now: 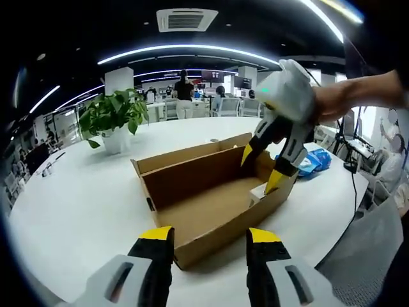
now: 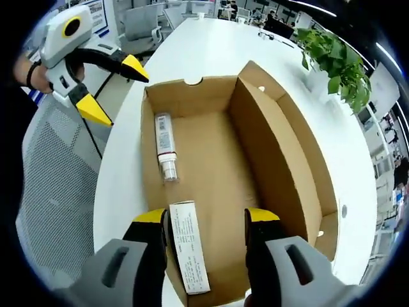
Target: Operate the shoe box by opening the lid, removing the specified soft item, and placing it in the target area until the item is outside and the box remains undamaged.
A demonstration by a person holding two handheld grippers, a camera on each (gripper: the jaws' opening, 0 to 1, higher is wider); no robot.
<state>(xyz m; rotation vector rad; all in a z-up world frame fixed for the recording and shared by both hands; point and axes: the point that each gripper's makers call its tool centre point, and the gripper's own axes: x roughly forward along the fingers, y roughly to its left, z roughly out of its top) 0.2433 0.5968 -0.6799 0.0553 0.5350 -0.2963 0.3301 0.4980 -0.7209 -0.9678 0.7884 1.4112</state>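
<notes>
I have the cardboard shoe box (image 2: 211,166) open on the white tabletop (image 1: 77,198), its lid flap (image 2: 287,160) standing up along the right side in the right gripper view. My right hand-held gripper (image 2: 206,225) hangs over the near end of the box with its jaws apart and nothing between them. My left hand-held gripper (image 1: 209,235) sits just short of the box's near wall, jaws also spread and empty.

Inside, along the left wall, I see a small white tube or bottle (image 2: 165,155) lying flat on the floor, and nearer to me a narrow white carton (image 2: 190,254) with printed text. Neither looks obviously soft, so I cannot tell which one is the specified item. Both look light. The tube looks smooth and round, so I judge it will roll or slip; I would pinch it across its body at the middle. The carton should crush if squeezed hard, so I would take it lightly across its long flat faces.

The box walls are thin cardboard and will bend easily, so I want my jaws clear of them. A blue packet (image 1: 314,161) lies on the tabletop beyond the box, and a potted plant (image 1: 115,118) stands further off.
</notes>
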